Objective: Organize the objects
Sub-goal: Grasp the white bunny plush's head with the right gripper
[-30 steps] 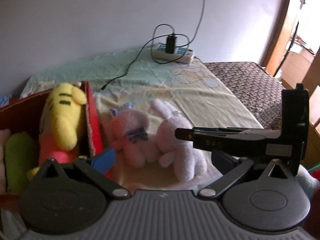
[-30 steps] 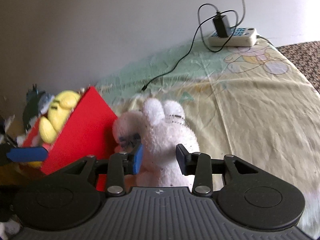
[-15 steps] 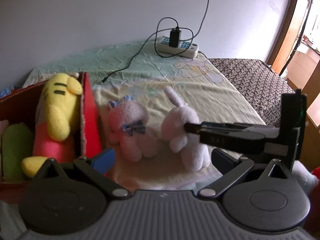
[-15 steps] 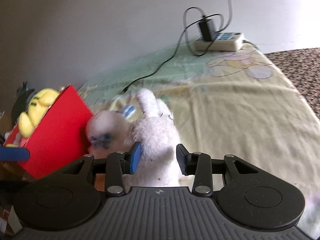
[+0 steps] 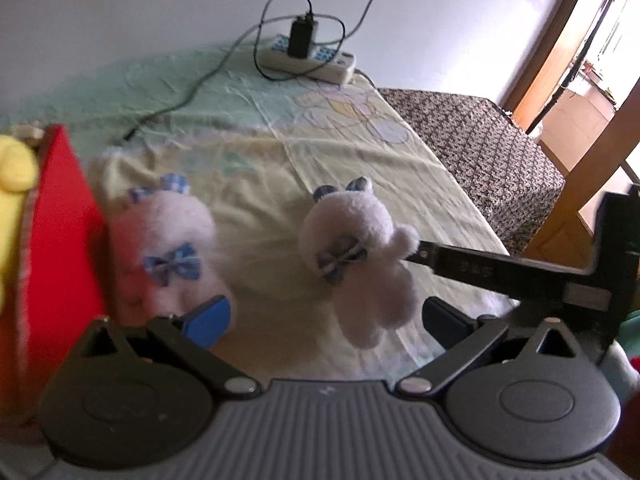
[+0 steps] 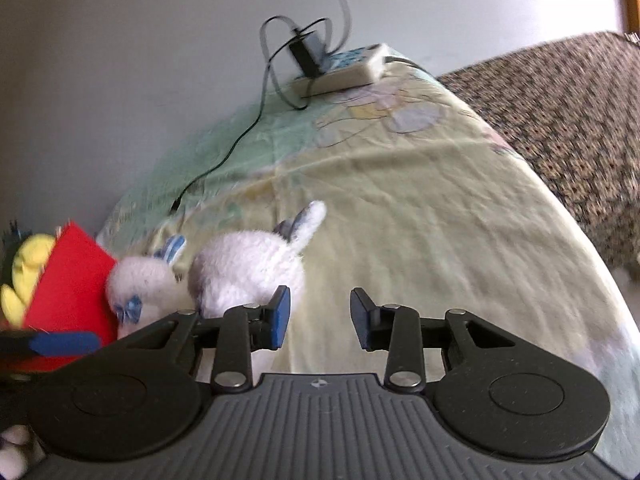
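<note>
A bed sheet [image 5: 360, 168], pale green and yellow with a cartoon print, is covering the work surface against a plain white wall; a brown patterned cover [image 6: 560, 112] is lying beyond its right edge. A white power strip [image 5: 306, 62] with a black adapter plugged in is sitting at the far end, its black cable [image 5: 188, 100] trailing across the sheet.

A red box [image 5: 60, 240] is standing at the left, with a yellow plush toy [image 5: 14, 168] showing inside it. A pink plush rabbit [image 5: 164, 248] with a blue checked bow is lying just beside the box wall. A white plush rabbit [image 5: 360, 256], also wearing a checked bow, is lying to its right on the sheet.

The left gripper [image 5: 326, 316] is hovering low over the sheet with its jaws spread wide; nothing is between them, though the pink rabbit is sitting close behind the blue pad.

The right gripper [image 6: 318, 316] is closing, yet its jaws are standing apart over bare sheet with nothing between them. In the right wrist view the white rabbit [image 6: 248, 268] is lying just left of its blue pad; contact cannot be confirmed. From the left wrist view, this gripper's finger [image 5: 480, 268] is reaching to the white rabbit's side.
</note>
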Action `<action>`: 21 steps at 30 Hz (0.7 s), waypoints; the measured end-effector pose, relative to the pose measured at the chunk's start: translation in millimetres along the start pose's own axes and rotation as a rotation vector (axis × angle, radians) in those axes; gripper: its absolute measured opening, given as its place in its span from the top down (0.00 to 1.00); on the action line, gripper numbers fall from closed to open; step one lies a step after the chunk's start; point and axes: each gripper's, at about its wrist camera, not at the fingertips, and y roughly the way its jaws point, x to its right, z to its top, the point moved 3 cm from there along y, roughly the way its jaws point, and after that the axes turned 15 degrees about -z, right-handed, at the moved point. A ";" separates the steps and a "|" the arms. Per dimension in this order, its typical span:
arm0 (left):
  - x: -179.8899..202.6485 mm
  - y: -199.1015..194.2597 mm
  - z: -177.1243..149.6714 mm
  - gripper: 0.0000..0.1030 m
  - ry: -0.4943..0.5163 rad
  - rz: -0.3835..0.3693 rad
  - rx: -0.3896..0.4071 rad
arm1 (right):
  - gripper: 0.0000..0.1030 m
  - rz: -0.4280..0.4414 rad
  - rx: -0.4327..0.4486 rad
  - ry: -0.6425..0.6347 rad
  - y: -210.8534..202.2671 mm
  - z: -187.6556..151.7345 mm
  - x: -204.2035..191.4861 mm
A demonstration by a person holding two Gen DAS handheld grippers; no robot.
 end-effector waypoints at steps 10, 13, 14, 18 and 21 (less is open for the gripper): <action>2.3 60.0 12.2 0.05 0.001 -0.032 -0.094 | 0.62 0.244 -0.099 0.248 5.2 16.0 24.9; 4.1 70.6 14.7 0.05 0.009 -0.051 -0.114 | 0.59 0.271 -0.146 0.242 15.1 16.0 16.0; 4.8 73.8 15.1 0.05 0.012 -0.057 -0.121 | 0.57 0.265 -0.155 0.232 18.3 15.5 13.2; 2.2 83.0 16.3 0.05 0.003 -0.073 -0.139 | 0.48 0.273 -0.184 0.238 29.7 13.5 10.0; -3.2 87.5 18.6 0.07 -0.016 -0.074 -0.147 | 0.44 0.305 -0.221 0.247 38.3 10.6 8.7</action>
